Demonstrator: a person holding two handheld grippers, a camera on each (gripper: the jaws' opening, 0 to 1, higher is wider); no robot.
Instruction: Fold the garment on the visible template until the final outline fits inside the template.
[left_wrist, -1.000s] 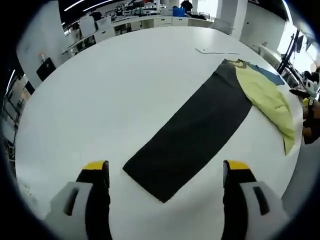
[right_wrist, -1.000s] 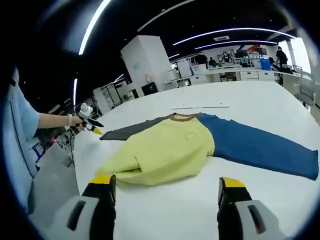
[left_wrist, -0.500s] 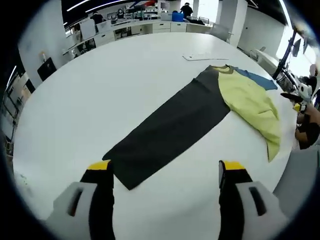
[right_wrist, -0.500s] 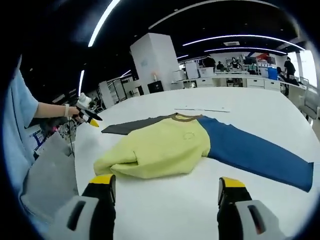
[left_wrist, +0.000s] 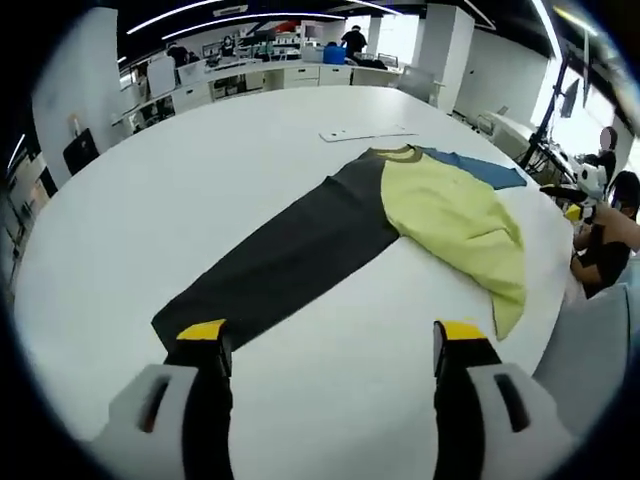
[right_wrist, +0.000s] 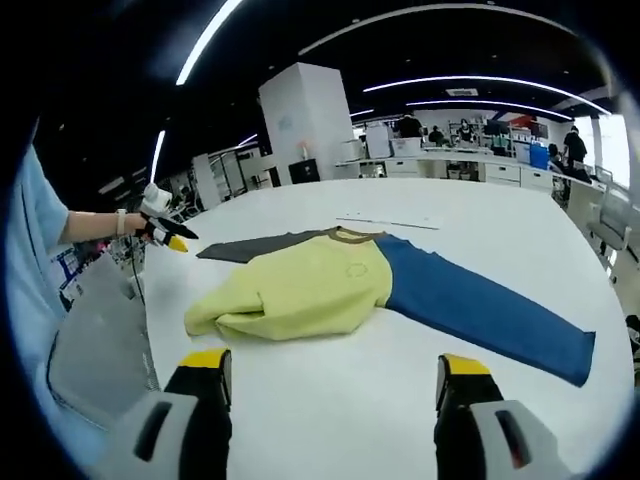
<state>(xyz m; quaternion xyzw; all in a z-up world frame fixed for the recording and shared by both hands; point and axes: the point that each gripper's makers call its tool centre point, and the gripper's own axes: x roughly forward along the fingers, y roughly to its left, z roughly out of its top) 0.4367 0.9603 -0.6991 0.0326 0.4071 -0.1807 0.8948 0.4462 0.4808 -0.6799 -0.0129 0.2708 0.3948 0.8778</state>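
Garment (left_wrist: 430, 205) spread flat on the white table (left_wrist: 150, 170), sleeves outstretched; with left gripper (left_wrist: 325, 345) and right gripper (right_wrist: 325, 375) both held jaws apart and empty, we should pinch each cuff squarely before folding inward.

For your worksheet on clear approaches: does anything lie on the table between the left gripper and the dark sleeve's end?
Nothing visible does. The left gripper is open just short of the dark sleeve; bare white table lies between its jaws.
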